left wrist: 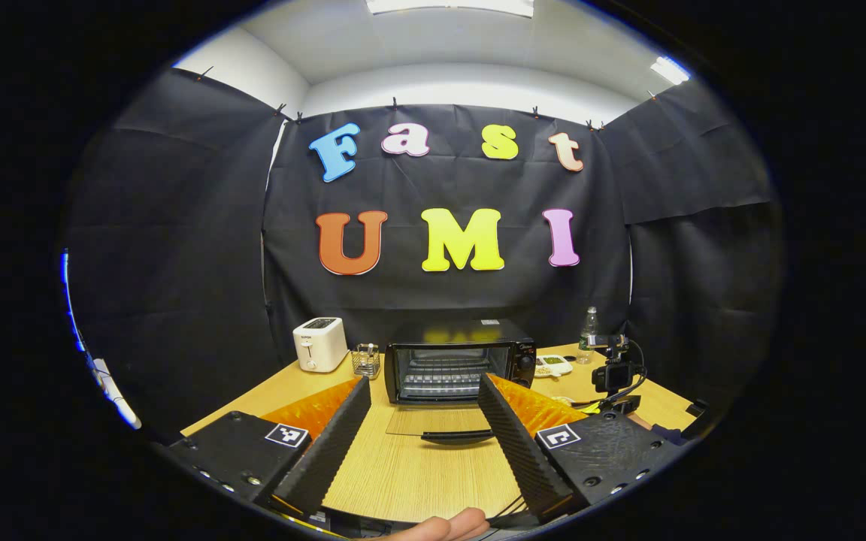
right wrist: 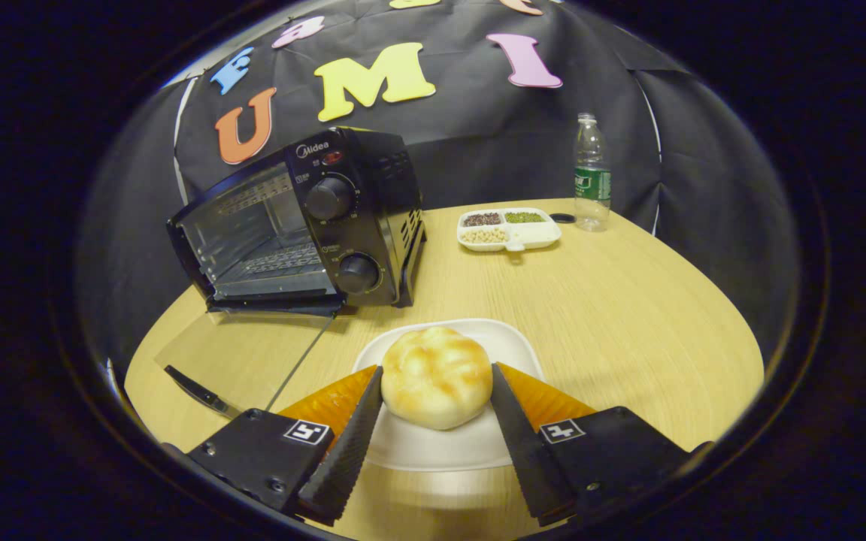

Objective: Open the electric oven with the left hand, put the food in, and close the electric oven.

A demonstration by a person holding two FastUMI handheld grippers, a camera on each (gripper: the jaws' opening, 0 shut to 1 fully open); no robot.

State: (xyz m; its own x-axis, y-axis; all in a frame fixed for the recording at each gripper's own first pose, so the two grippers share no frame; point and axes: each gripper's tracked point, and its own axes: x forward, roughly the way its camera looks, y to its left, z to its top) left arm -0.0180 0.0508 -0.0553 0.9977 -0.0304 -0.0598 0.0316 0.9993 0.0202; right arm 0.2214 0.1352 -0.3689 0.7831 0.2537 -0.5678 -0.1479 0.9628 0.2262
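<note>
Right gripper (right wrist: 437, 409) spread around the bun (right wrist: 437, 376), one finger on each side, looking just about touching but not clearly squeezing yet, so calling it open and lined up for the grab. Bun sitting dead centre on a white plate (right wrist: 433, 451) near the front of the bench (right wrist: 628, 315), probably parked there so it's an easy straight reach. Guessing the next bit is closing gently, since a soft bun like that would squash easily.

Left gripper (left wrist: 422, 421) spread wide and holding nothing, hanging back above the bench facing the toaster oven (left wrist: 459, 361). Oven door (left wrist: 440, 424) already dropped flat onto the bench, handle (left wrist: 455, 436) toward the front edge, so the opening step looks done and the left side is probably just staying out of the way. Wire rack (left wrist: 440, 376) visible inside, nothing on it yet.

Further out: divided snack tray (right wrist: 510, 228) beside the oven with three kinds of beans or grains, one per compartment, fourth section apparently empty. Clear plastic bottle (right wrist: 591, 173) just behind it, looking empty, cap (right wrist: 562, 218) lying beside it. White toaster (left wrist: 319, 343) and a small wire holder (left wrist: 365, 359) on the oven's other side.
</note>
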